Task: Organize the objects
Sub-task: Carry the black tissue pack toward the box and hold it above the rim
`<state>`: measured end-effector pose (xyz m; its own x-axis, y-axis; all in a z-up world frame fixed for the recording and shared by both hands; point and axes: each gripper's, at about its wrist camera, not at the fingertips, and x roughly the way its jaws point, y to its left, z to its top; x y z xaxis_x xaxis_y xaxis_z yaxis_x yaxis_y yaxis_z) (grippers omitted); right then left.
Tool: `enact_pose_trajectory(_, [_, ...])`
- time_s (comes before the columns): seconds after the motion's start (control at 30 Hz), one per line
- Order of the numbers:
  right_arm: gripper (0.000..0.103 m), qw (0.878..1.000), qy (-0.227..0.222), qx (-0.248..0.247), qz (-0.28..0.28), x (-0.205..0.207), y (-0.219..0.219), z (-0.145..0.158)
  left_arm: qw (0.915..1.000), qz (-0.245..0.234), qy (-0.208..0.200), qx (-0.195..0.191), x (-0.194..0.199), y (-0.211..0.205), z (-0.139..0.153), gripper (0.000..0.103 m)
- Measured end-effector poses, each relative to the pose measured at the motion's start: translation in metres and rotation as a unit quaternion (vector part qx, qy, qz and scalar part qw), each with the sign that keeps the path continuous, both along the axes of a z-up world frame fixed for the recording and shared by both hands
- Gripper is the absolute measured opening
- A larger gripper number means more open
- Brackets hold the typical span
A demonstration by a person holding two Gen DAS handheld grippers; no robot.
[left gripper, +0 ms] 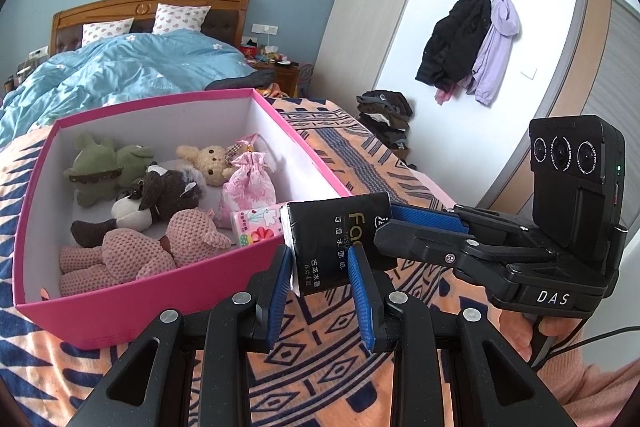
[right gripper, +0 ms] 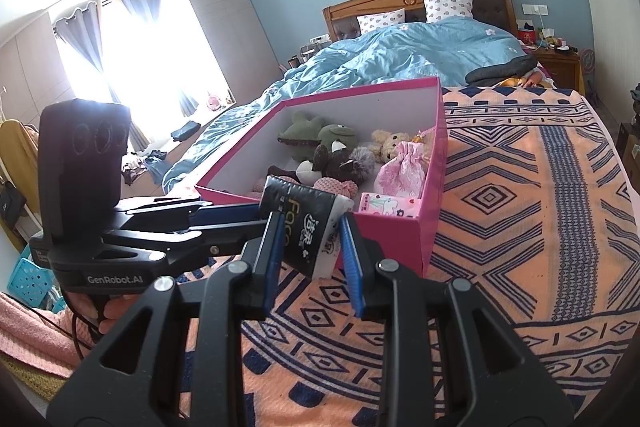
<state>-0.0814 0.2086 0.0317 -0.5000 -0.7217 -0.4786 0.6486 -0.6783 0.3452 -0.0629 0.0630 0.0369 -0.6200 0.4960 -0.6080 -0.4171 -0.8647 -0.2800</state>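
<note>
Both the left gripper point(left gripper: 320, 263) and right gripper point(right gripper: 310, 237) angle downward, blue fingers point(left gripper: 280, 291) clamped together on one black pack point(left gripper: 336, 243).

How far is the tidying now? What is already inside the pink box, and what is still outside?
Done: the pink box already holds several plush toys, a pink pouch and a floral tissue pack.

In hand: the left gripper and the right gripper are both shut on the black tissue pack, held at the box's near corner.

Left: that pack must still go in. No other loose item shows on the blanket.
</note>
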Motion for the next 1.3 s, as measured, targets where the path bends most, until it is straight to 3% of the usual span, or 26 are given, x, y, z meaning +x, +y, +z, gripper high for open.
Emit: enact_pose_trajectory(1.3, [0.031, 1.0, 0.01, 0.001, 0.0, -0.019, -0.003, 0.012, 1.0, 0.007, -0.001, -0.003, -0.021, 0.002, 0.003, 0.028])
